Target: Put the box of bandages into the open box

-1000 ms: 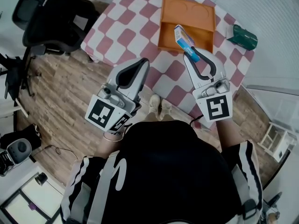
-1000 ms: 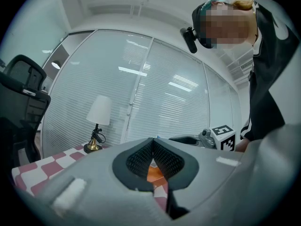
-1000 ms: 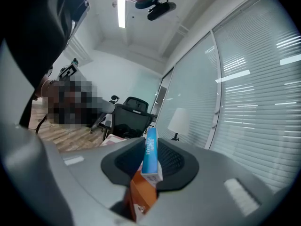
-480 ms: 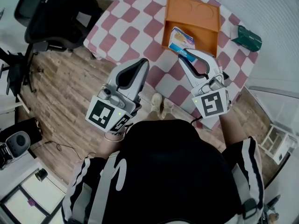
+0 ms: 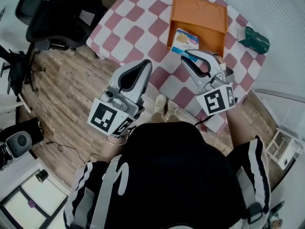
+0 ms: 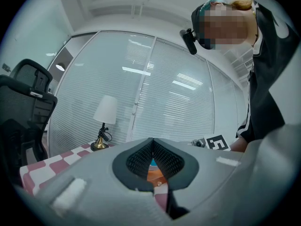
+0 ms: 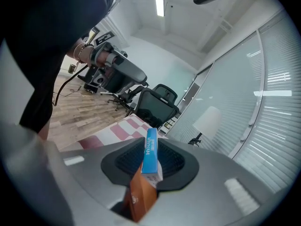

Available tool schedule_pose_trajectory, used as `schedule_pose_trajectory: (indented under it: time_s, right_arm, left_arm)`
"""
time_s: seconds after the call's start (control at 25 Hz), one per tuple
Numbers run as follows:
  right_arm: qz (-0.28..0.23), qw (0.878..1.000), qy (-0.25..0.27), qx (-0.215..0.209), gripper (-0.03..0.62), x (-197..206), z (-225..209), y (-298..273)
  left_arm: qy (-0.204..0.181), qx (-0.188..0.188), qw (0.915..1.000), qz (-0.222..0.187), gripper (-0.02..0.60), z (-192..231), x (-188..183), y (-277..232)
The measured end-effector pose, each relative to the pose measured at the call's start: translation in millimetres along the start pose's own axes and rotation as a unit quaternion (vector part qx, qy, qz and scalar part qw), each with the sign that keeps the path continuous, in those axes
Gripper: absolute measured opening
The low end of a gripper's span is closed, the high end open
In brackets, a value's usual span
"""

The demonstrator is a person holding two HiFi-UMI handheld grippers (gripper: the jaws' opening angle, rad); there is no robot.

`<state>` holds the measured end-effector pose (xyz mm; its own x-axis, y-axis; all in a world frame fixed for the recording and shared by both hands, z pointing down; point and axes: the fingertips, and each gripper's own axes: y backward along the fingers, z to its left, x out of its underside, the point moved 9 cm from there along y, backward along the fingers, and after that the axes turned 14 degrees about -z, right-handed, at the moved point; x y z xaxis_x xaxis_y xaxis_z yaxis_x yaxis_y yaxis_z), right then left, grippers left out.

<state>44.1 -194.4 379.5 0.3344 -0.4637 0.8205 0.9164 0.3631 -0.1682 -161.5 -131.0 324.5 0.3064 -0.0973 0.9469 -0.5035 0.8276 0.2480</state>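
The bandage box (image 5: pixel 184 39), white and blue, is clamped at its near end by my right gripper (image 5: pixel 185 56). It hangs face up over the front part of the open orange box (image 5: pixel 208 9) on the checkered table (image 5: pixel 135 17). In the right gripper view the bandage box (image 7: pixel 150 153) stands edge-on between the pads, with an orange wall of the open box (image 7: pixel 141 197) just below. My left gripper (image 5: pixel 146 63) hovers level off the table's near edge, jaws shut with nothing in them; its tips (image 6: pixel 151 141) meet.
A green object (image 5: pixel 257 37) lies at the table's right side, and a lamp (image 6: pixel 104 121) stands at the far end. A black office chair (image 5: pixel 57 15) is on the wooden floor to the left. The person's shoes (image 5: pixel 163 106) are below the table's near edge.
My right gripper has sunk toward the orange box and rolled, so the bandage box now lies flatter over it. The left gripper has stayed in place.
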Motion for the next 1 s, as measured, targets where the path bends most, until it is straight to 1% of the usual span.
schedule_pose_trajectory:
  time_s: [0.28, 1.0]
  right_arm:
    - [-0.002, 0.999, 0.019, -0.04, 0.086, 10, 3, -7]
    - [0.002, 0.995, 0.044, -0.091, 0.084, 37, 12, -24]
  left_arm:
    - [-0.003, -0.007, 1.0, 0.002, 0.0, 3, -1, 2]
    - [-0.007, -0.017, 0.9998, 0.013, 0.0, 9, 3, 2]
